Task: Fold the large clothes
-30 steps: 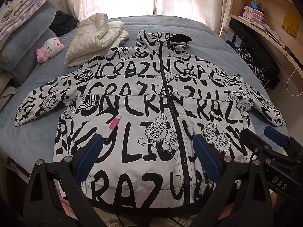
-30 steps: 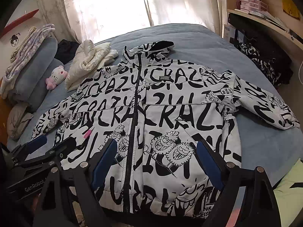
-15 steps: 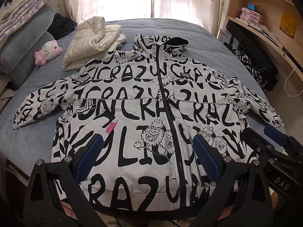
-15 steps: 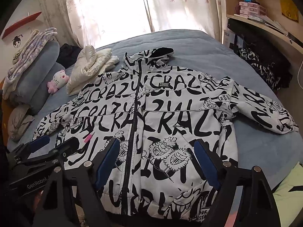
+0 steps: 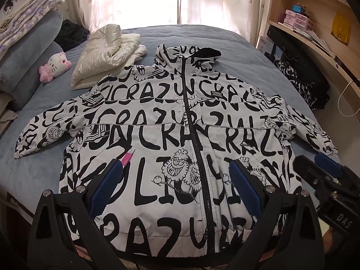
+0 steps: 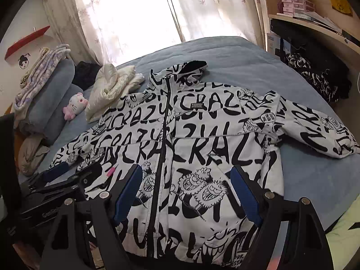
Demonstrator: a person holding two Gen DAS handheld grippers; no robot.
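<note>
Both handheld tools are matte black, each ending in two angular arms with silver round screw heads at the joints. The left gripper (image 5: 175, 189) and right gripper (image 6: 186, 194) carry blue textured pads (image 5: 105, 189) inside the fingers. White lettering marks each black body.

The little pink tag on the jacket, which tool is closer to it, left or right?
Left. The left tool has one finger tip right beside the pink tag; the right tool hovers past the zipper, farther off.
</note>
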